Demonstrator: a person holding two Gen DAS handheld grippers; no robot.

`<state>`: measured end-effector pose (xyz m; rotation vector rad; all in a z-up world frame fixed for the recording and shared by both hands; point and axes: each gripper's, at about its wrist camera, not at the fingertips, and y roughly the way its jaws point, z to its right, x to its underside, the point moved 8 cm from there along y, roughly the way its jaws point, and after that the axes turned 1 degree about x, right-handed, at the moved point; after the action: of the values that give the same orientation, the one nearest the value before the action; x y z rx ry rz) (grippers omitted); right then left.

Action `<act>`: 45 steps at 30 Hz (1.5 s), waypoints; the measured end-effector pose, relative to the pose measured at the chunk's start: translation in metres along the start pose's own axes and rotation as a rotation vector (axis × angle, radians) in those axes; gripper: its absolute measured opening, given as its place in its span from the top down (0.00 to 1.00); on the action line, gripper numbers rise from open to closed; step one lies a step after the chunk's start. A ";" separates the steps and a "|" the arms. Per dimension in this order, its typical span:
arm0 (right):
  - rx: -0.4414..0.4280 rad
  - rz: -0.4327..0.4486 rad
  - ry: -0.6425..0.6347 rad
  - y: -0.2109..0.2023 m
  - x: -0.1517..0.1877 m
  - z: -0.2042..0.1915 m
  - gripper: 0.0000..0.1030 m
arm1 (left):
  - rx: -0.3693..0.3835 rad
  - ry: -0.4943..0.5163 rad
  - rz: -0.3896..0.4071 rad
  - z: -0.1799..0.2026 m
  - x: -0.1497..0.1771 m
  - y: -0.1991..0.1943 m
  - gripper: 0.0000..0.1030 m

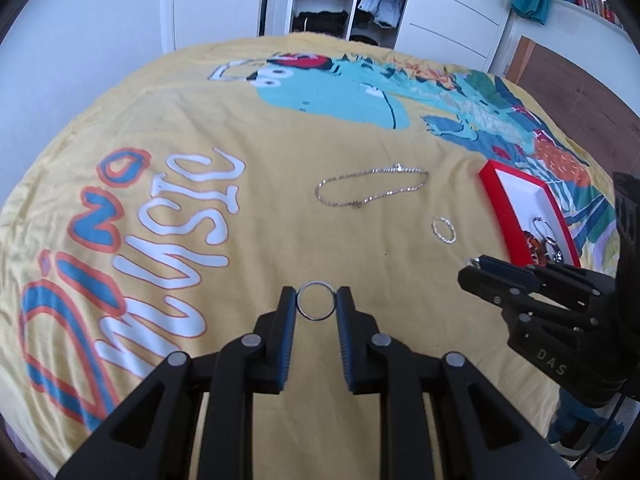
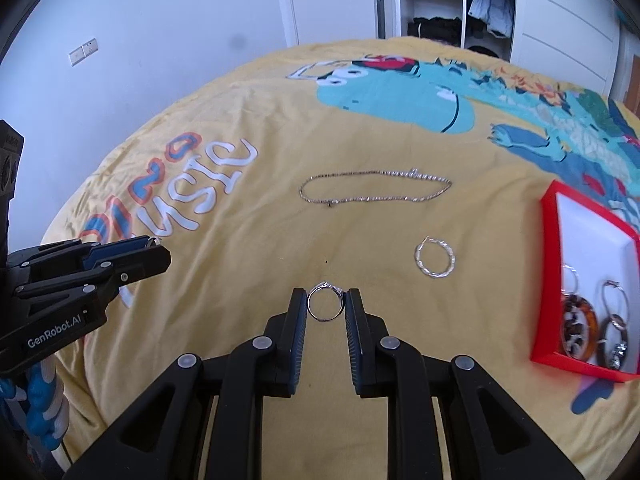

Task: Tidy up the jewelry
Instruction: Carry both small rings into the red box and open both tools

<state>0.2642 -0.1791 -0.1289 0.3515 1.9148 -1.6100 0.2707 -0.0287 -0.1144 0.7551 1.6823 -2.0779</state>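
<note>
Left tongs (image 1: 316, 300) up over the bed (image 1: 248, 236), clamped on a plain ring (image 1: 316, 301), pinched edge-to-edge right at the pad tips. Risk there: v. little pad overlap, so a jolt or slight easing could pop it out onto the soft yellow cover, where a thin band is hard to re-grab. Moving right: chain (image 1: 370, 186) lies loose mid-bed, twisted hoop (image 1: 444, 230) near it, neither touched yet. Chain looks likely to snag or trail if grabbed at one end. Right tongs (image 2: 326, 306) clamped on a second ring (image 2: 326, 307), this one w/ a small setting on top, same fingertip hold, same slip risk. Far right, red tray (image 2: 548, 280) w/ white lining, already holding two drop earrings (image 2: 578, 322); the near end is crowded, so dropping from height may bounce a ring out or tangle it w/ the hooks. Both tongs heading there together could bump. Readable text: "DINO MUSIC" on the cover, "GenRobot.AI" on left tongs' body in right view, "DAS" on right tongs' body in left view.
</note>
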 end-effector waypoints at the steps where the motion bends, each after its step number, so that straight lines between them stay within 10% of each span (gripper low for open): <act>1: 0.004 0.007 -0.001 -0.007 0.000 -0.001 0.82 | -0.003 0.006 0.008 0.001 -0.001 -0.005 0.82; 21: 0.078 0.124 0.054 -0.095 0.004 0.043 0.82 | 0.036 0.117 0.039 0.075 -0.014 -0.043 0.82; 34: 0.239 0.138 0.220 -0.096 0.005 0.240 0.82 | 0.226 0.263 -0.058 0.257 -0.062 0.060 0.82; 45: 0.233 0.073 0.280 -0.010 -0.018 0.352 0.81 | 0.202 0.368 -0.151 0.342 -0.092 0.183 0.82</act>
<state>0.3700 -0.5158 -0.1378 0.7704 1.8884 -1.8166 0.3898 -0.4078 -0.1509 1.1680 1.7758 -2.3519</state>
